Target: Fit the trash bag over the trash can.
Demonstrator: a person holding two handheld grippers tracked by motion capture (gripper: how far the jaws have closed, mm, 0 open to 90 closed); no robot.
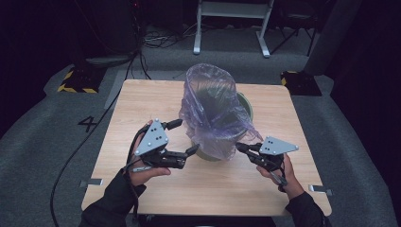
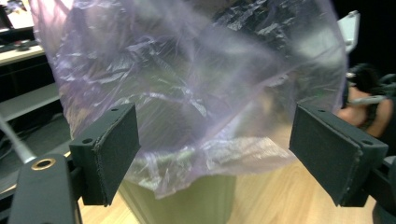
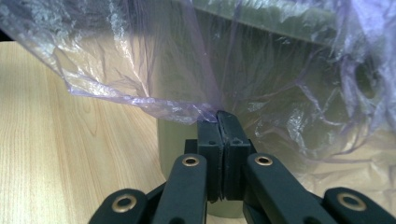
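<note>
Room: dark all round you, grey carpet (image 1: 42,127), a white metal frame (image 1: 232,23) at the back, yellow-black striped feet (image 1: 75,81) at the left and right, and a cable trailing off the table's left side.
Table: light wood table (image 1: 142,109), bare on your near half and down both sides, so there's plenty of open top around both hands.
Bag: thin purple plastic bag (image 1: 210,111) draped over the bin, standing puffed up in the middle of the table; the far hem is hidden behind its own bulk.
Bin: green bin (image 1: 247,105), mostly covered by the film; you get a bit of rim at the right and the wall low down (image 2: 187,200).
Left gripper: your left gripper (image 1: 183,138) sits just left of the bag, jaws spread wide, nothing pinched; in the left gripper view the bag's hem hangs between the pads (image 2: 116,149) without touching them.
Right gripper: your right gripper (image 1: 241,147) is at the bag's lower right, jaws squeezed together on a fold of the hem (image 3: 205,109).
Hard to tell: how far down the bin the bag reaches at the back.
</note>
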